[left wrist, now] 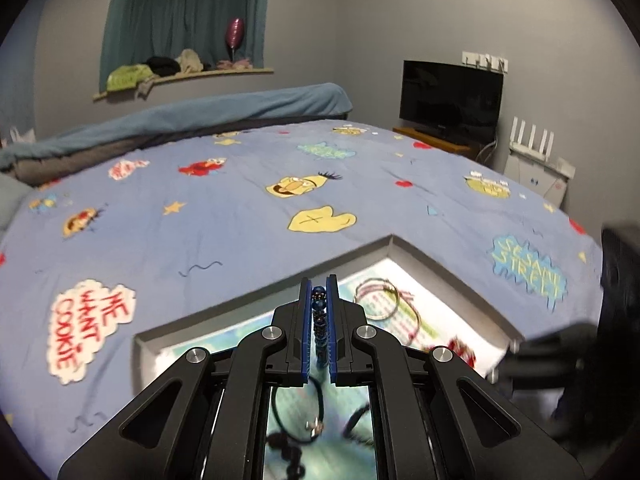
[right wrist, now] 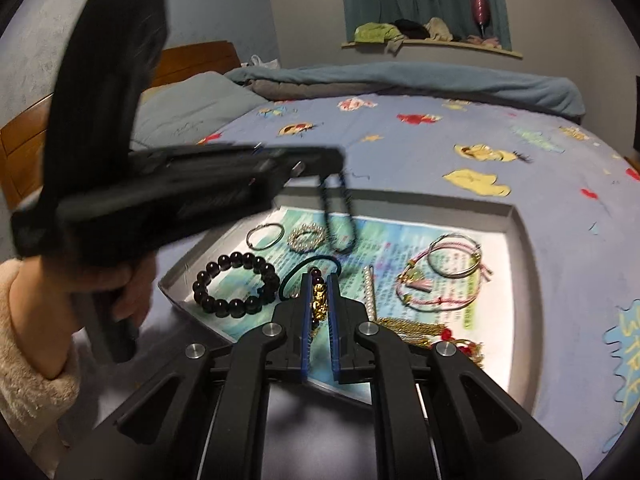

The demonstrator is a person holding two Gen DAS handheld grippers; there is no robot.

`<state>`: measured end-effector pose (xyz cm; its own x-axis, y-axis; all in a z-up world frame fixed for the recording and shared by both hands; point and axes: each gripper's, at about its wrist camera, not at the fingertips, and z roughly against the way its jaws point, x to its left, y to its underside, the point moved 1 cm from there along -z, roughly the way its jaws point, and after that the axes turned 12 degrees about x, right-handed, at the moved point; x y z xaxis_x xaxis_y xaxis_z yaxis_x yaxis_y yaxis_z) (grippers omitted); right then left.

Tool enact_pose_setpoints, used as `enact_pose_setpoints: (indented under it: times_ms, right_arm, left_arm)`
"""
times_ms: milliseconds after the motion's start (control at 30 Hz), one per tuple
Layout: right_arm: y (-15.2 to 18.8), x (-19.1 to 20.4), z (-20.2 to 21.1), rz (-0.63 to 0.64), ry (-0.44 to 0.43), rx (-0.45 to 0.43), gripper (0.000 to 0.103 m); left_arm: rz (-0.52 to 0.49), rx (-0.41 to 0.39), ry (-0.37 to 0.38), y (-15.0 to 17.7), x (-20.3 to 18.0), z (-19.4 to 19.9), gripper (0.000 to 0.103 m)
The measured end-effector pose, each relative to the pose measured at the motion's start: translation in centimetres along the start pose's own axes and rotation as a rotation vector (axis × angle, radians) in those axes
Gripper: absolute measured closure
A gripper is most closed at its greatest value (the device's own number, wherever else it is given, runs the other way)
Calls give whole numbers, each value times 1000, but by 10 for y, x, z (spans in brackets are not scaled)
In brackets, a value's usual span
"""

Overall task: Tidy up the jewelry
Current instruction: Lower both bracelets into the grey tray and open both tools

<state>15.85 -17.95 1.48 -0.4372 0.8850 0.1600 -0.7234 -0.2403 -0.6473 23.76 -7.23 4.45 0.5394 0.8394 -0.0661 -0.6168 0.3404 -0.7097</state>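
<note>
My left gripper [left wrist: 319,285] is shut on a dark blue bead bracelet [left wrist: 319,320] that stands between its pads. In the right wrist view the left gripper [right wrist: 332,168] is blurred, and the blue strand [right wrist: 338,216] dangles from it over the far side of the grey tray [right wrist: 520,240]. My right gripper [right wrist: 319,280] is shut on a bracelet with a gold charm [right wrist: 319,300] and dark red beads, low over the tray's near part. The tray [left wrist: 360,252] is lined with printed paper.
Across the tray lie a dark bead bracelet [right wrist: 236,284], a thin silver bangle [right wrist: 265,236], a pearl bracelet [right wrist: 306,238], a dark hair tie [right wrist: 290,280], a pearl clip [right wrist: 370,288], pink cords with a bangle [right wrist: 444,276] and a gold chain [right wrist: 404,330]. A hand in a fleecy sleeve [right wrist: 28,344] holds the left gripper.
</note>
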Motion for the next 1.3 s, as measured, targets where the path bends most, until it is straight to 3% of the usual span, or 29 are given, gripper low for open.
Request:
enact_pose_setpoints:
  times_ms: [300,533,633,833,900,1033,1100,1233,1300]
  right_arm:
    - [4,-23,-29,-79,23,82,96]
    - [6,-21,-38,-71,32,126,95]
    - [6,-24,-36,-79,37,120,93]
    - [6,-26,-30,-68,70,119,77]
    - [7,-26,-26,-60,86,113,68]
    - [10,-19,-11,-48,102,102,51]
    - [11,-16,-3,-44,107,94,46]
    - [12,-11,12,-40,123,85,37]
    - [11,-8,21,-34,132,73,28]
  left_arm:
    - [79,147,0,10,23,-44,96]
    - [53,198,-5,10,19,-52,96]
    - [52,199,-29,10,18,-51,84]
    - [79,184,-91,13,25,-38,73]
    - [109,174,-91,14,29,-31,55]
    - [140,154,-110,17,31,-11,45]
    - [149,141,-129,18,29,0,32]
    - [161,124,-151,18,24,20,24]
    - [168,112,-163,19,21,33,22]
